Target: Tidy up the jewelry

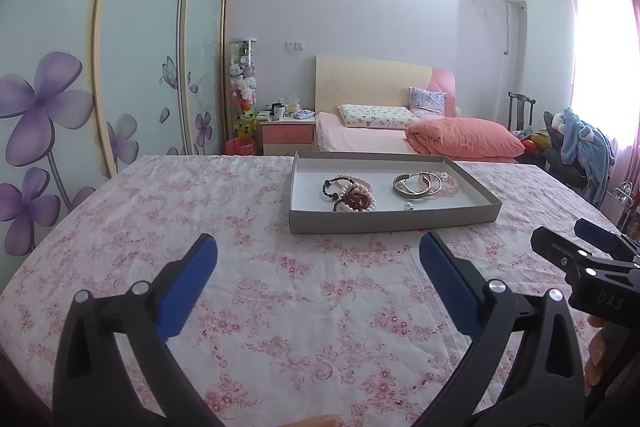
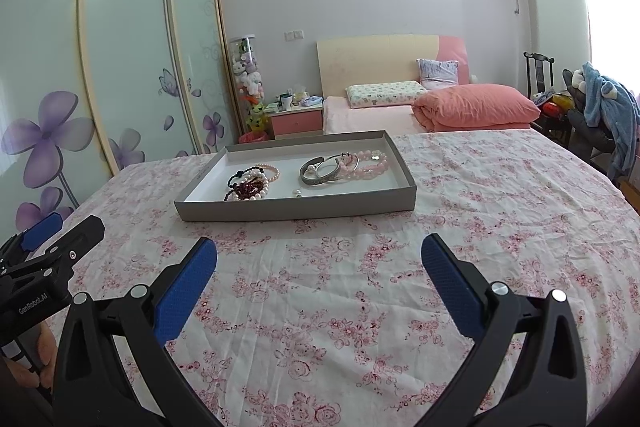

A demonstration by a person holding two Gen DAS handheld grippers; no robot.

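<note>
Two hand-held grippers hover side by side over a bench draped in a pink floral cloth (image 2: 360, 287). The left gripper (image 1: 318, 259) has its blue-padded jaws spread wide with nothing between them, and the right gripper (image 2: 319, 259) is equally wide and empty. Both stop short of a shallow grey cardboard tray (image 1: 394, 219) set toward the far middle of the bench.

All the jewelry in view lies inside that tray, in two loose groups. To the left sits a tangle of pearl, dark red and black bead bracelets (image 1: 350, 195). To the right, well apart from them, rests a pair of silver bangles (image 1: 416, 183) touching a pink bead bracelet (image 1: 450, 181). A single loose pearl (image 1: 408, 207) lies near the tray's front wall.

The scene fits either sorting about to start or sorted pieces already laid down; the frames do not settle which.

Any pick here looks best served by approaching from above, closing on one strand or one bangle rim only. The overlapping beads seem likely to drag neighbours along, so a slow lift should help, as should a steadying hold on the light tray.

The tray's long axis runs left to right across both views. The bangles lie nearly flat, their openings facing mostly upward.
</note>
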